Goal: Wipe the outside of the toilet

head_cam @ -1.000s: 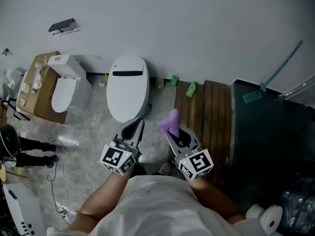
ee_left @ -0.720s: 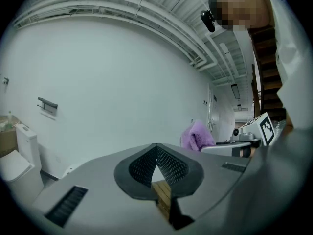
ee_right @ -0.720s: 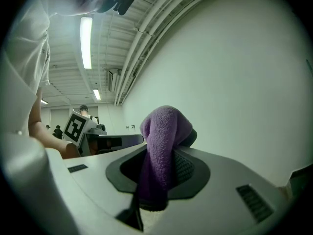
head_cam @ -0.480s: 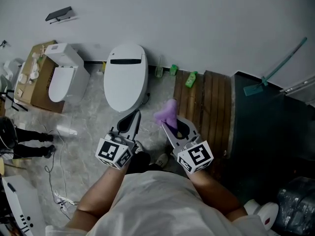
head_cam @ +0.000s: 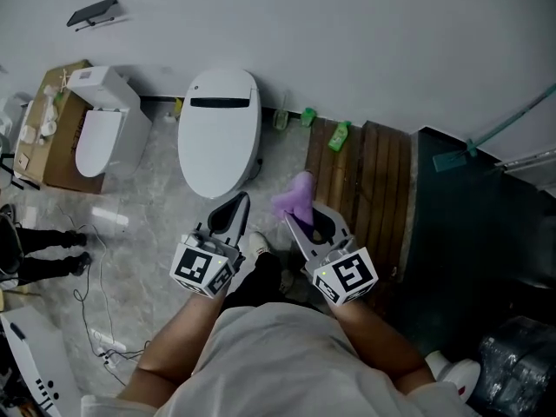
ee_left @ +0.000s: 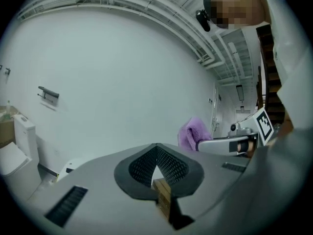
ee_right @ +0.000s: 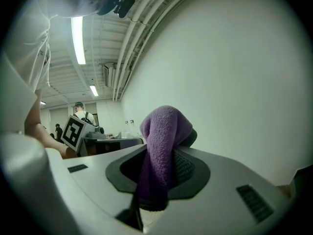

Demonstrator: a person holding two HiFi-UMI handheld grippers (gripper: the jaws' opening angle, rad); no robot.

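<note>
The right gripper (head_cam: 301,219) is clamped on a purple cloth (head_cam: 295,200). In the right gripper view its pads pinch the cloth (ee_right: 164,136) in the middle. The top of the cloth bunches above the jaw tips and the lower end hangs down between them.

The left gripper (head_cam: 235,207) holds nothing. In the left gripper view its jaws (ee_left: 156,155) meet at the tips, leaving only a small triangular gap behind them.

In the head view both grippers are held side by side in front of the person's chest and point forward toward the wall (head_cam: 347,42). The right one is angled slightly inward, so the cloth sits between the two tips. Each marker cube sits close to the hand, the left cube (head_cam: 206,272) and the right cube (head_cam: 347,276) at about the same level. Both forearms are bare and reach out from a white shirt (head_cam: 278,363), with the elbows bent and tucked near the body.

The toilet (head_cam: 219,142) stands against the wall just ahead of the left gripper, with its lid down. Neither gripper nor the cloth touches it.

A second toilet (head_cam: 100,129) stands on cardboard (head_cam: 54,159) further to the left. To the right of the toilet, wooden boards (head_cam: 369,189) lie on the floor, with a green bottle (head_cam: 339,158) on their far end. The left gripper view shows the cloth (ee_left: 192,133) off to its right.
</note>
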